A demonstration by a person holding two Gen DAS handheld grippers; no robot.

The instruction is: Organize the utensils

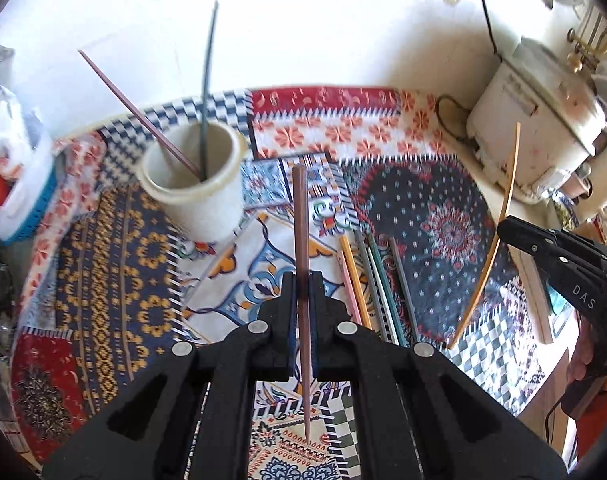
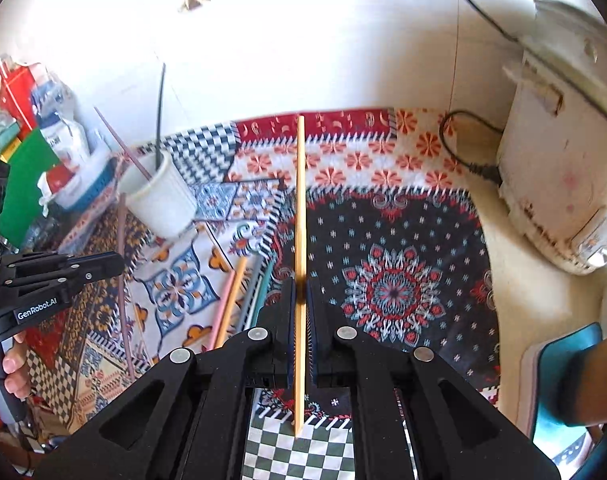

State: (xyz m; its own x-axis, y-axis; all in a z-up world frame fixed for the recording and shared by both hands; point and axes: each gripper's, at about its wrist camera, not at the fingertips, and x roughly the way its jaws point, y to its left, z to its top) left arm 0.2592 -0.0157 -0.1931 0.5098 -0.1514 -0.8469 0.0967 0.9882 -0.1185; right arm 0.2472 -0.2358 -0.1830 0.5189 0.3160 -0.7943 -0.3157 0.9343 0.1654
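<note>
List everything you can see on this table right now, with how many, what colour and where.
Cup: one, cream, on the cloth's left side.
Chopsticks in cup: two, mauve and dark green, leaning out.
Loose chopsticks: about six, pink, orange, grey, green, lying together mid-cloth.
Patchwork cloth: one, multicoloured, covering the table.
Rice cooker: one, white, right of the cloth.
Blue basket: one, far left, holding packets.
Brown chopstick: one, in the left gripper.
Yellow chopstick: one, in the right gripper.
Hands: one fingers-only glimpse, bottom left in right view.
</note>
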